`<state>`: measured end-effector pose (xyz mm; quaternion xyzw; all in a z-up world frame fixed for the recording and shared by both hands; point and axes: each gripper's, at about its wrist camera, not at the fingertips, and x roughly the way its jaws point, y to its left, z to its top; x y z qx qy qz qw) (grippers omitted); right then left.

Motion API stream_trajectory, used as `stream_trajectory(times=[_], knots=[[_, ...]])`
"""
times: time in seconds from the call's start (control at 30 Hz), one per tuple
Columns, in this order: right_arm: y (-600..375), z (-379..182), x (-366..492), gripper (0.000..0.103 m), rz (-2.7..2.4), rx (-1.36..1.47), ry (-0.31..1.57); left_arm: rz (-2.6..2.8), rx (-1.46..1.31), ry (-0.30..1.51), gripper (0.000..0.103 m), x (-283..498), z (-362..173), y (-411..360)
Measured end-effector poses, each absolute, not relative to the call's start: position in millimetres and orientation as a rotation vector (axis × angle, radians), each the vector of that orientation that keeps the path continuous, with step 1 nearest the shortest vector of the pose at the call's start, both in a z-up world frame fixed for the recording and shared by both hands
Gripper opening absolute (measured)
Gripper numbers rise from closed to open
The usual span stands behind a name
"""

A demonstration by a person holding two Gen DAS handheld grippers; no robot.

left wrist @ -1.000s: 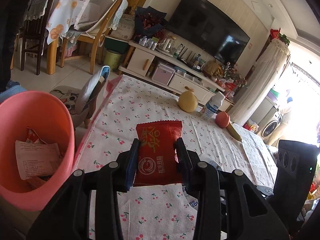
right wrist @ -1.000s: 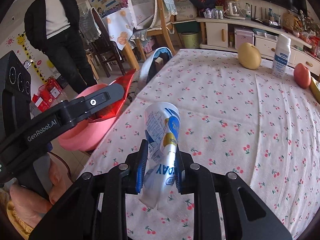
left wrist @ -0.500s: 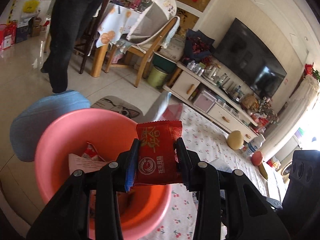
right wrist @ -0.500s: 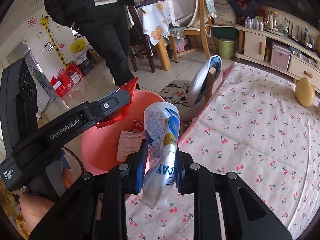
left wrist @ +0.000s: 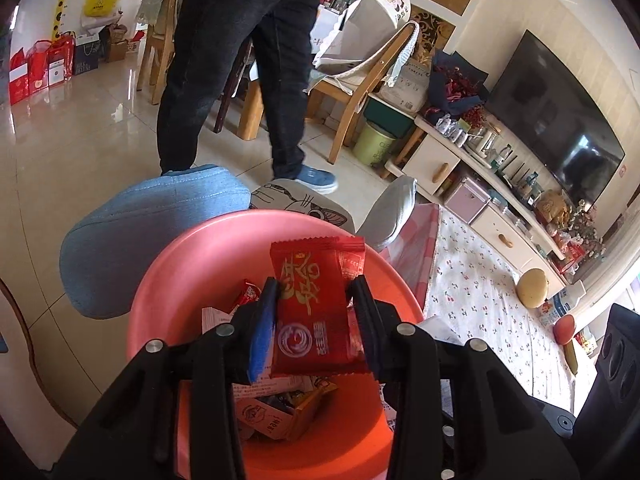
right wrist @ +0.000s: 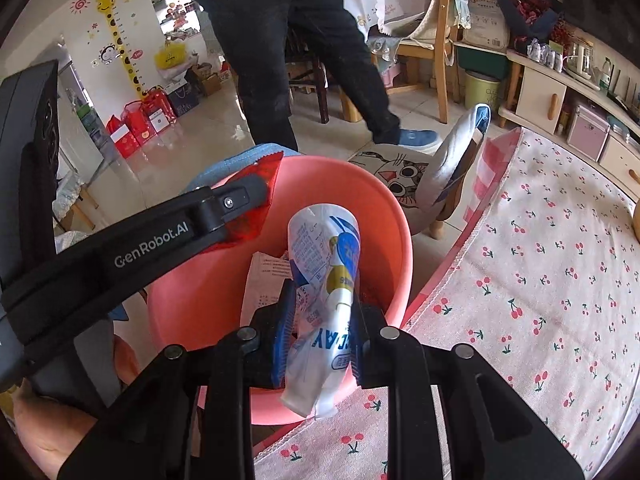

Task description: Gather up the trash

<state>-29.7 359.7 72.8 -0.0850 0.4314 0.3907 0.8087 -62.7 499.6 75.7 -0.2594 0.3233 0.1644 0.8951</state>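
Pinching a red snack packet (left wrist: pixel 316 312) tight, the left gripper (left wrist: pixel 316 320) holds it over the pink bin (left wrist: pixel 192 264). The right gripper (right wrist: pixel 318 332) squeezes a squashed white and blue pouch (right wrist: pixel 326 280) above the same bin, by the near rim. Paper and wrappers (left wrist: pixel 276 408) lie inside the bin. Beside it is the table with a cherry cloth (right wrist: pixel 540 280). Farther off, a person in dark trousers (left wrist: pixel 224 60) stands on the shiny floor.
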Motion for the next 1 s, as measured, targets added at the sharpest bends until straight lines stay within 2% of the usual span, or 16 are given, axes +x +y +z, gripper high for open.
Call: stream_trajectory(times=[0.17, 0.23, 0.3, 0.37, 0.47, 0.67, 0.87, 1.0], knots=[[357.2, 73.2, -29.5, 0.026, 0.823, -0.190, 0.906, 0.362, -0.524, 0.683, 0.040, -60.3, 73.7, 499.7], [354.0, 73.8, -29.9, 0.026, 0.819, -0.182, 0.904, 0.367, -0.522, 0.689, 0.048, -61.3, 72.5, 498.4], [348.7, 74.9, -29.8, 0.031, 0.801, -0.176, 0.898, 0.383, -0.509, 0.690, 0.058, -60.3, 73.3, 495.9], [341.9, 76.3, -31.0, 0.044, 0.790, -0.160, 0.892, 0.386, -0.494, 0.687, 0.063, -60.2, 74.7, 493.7], [329.6, 78.8, -30.6, 0.056, 0.764, -0.139, 0.884, 0.383, -0.473, 0.689, 0.073, -58.5, 76.4, 490.1], [301.7, 84.4, -33.1, 0.073, 0.700, -0.122, 0.858, 0.365, -0.444, 0.668, 0.083, -57.0, 81.0, 480.9], [274.1, 82.0, -38.1, 0.082, 0.639, -0.139, 0.848, 0.354, -0.391, 0.673, 0.088, -52.2, 84.5, 467.1], [259.0, 80.1, -39.9, 0.083, 0.612, -0.144, 0.849, 0.340, -0.372, 0.671, 0.091, -49.6, 87.2, 458.7]])
